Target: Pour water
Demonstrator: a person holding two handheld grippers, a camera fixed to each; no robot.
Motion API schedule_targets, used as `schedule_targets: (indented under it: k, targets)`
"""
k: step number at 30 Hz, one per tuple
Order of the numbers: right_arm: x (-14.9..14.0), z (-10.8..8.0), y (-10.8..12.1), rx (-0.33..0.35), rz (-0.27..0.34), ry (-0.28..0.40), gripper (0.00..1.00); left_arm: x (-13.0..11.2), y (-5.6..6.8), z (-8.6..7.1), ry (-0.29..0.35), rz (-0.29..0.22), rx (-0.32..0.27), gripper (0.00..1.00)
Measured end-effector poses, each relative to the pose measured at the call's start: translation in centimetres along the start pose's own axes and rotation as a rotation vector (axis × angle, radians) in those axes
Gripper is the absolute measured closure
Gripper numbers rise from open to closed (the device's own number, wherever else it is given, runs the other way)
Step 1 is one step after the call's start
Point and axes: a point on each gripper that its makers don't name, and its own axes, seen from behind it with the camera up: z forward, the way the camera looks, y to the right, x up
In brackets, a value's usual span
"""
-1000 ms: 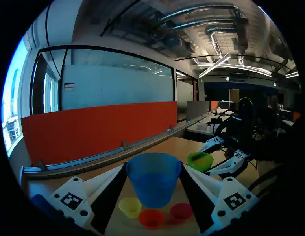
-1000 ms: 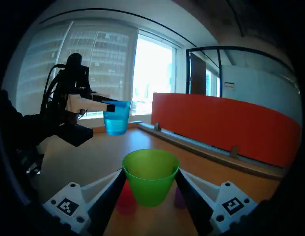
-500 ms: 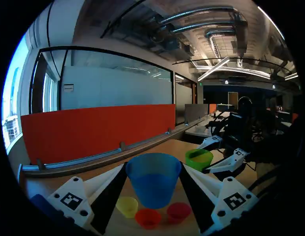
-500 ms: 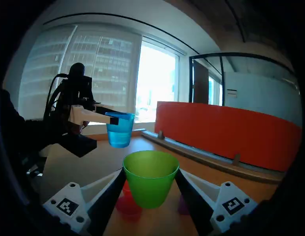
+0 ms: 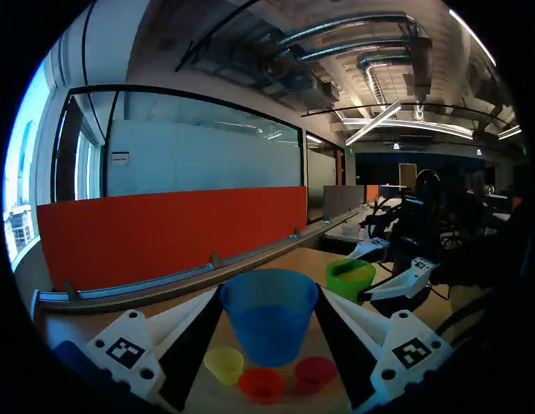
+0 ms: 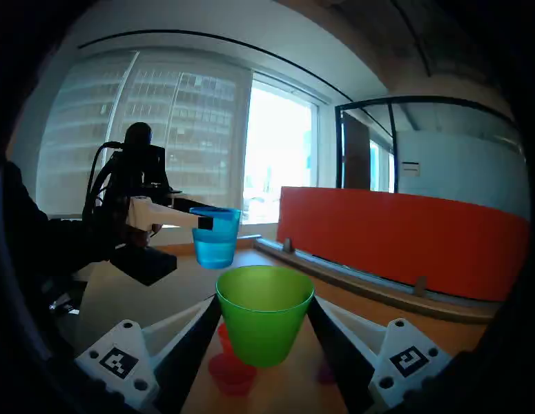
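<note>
**Two cups held over the table, both upright**

In the left gripper view, the left gripper (image 5: 269, 324) is clenched on a blue cup (image 5: 269, 314). Both of its fingers (image 5: 191, 331) press on the sides of the cup. The cup stands upright between them and is lifted above the table (image 5: 295, 259). The lower part of the cup looks darker, with a level line across it, so we see water inside it.

Under the blue cup, three small cups stand on the table: a yellow cup (image 5: 224, 363), an orange cup (image 5: 261, 384) and a red cup (image 5: 315, 373). They are close to each other. We cannot tell if they touch.

In the right gripper view, the right gripper (image 6: 265, 331) grasps a green cup (image 6: 265, 314). One finger presses on each side of it. This cup is also upright and is held in the air over the table. We cannot tell if there is anything inside it.

In this same view, the blue cup appears farther off, up and to the left of the green cup's rim. A gap remains between the two cups, so they do not touch. The white finger of the left gripper reaches to the blue cup from the left, and behind it we see the dark sleeve of the person.

A long orange partition (image 5: 170, 231) runs along the far edge of the table. Bright windows (image 6: 277, 159) are behind the blue cup in the right gripper view.
</note>
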Motion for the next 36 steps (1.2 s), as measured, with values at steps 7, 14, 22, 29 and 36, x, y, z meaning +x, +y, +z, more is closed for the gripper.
schedule_targets:
  k: [7,14,22,29,36]
  targets:
    - [-0.1,0.1,-0.7,0.018,-0.011,-0.002,0.09,0.2,0.2,-0.1,0.009,0.028,-0.007,0.11]
    - [-0.2,0.3,-1.7,0.047,-0.01,-0.013,0.09,0.6,0.7,-0.1,0.018,0.083,-0.014,0.11]
    - [-1.0,0.6,-2.5,0.075,-0.002,-0.03,0.09,1.3,0.9,-0.4,0.032,0.19,0.003,0.11]
    - [-1.5,0.9,-3.2,0.096,0.004,-0.032,0.09,1.4,1.2,-0.4,0.021,0.283,0.02,0.11]
    - [-1.7,1.2,-3.8,0.116,0.016,-0.033,0.1,2.1,1.8,-0.3,0.028,0.374,0.025,0.11]
